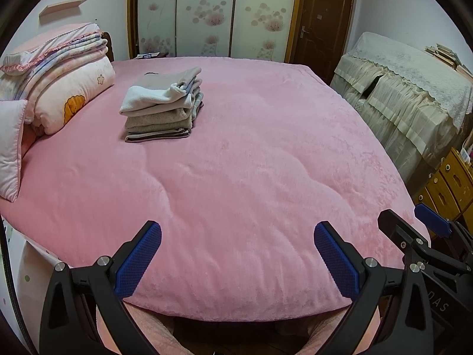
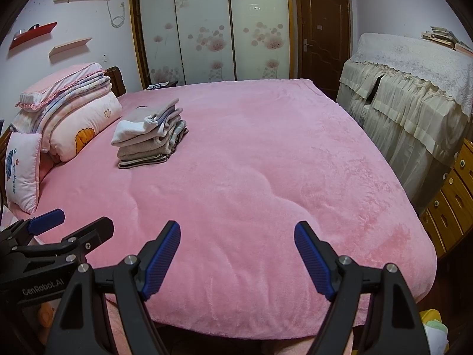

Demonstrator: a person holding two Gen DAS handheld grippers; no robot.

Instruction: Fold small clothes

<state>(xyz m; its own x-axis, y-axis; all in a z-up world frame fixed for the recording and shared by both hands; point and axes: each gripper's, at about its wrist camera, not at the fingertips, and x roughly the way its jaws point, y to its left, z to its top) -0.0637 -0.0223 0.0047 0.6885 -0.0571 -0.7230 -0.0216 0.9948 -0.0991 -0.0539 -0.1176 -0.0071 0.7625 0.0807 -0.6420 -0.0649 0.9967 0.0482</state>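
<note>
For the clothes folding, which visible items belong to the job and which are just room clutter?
Job:
stack of folded clothes
pink bed cover, the work surface
left tool, open
right tool, open

Just lying about:
folded quilts
small pillow
lace-covered furniture
wardrobe

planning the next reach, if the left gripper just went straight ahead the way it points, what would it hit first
Most likely the pink bedspread itself: the open left gripper hangs at the near edge, aimed across bare cover. The stack of folded clothes sits far off to the left of that line. Depth is unclear, so the height above the bed is uncertain.
</note>
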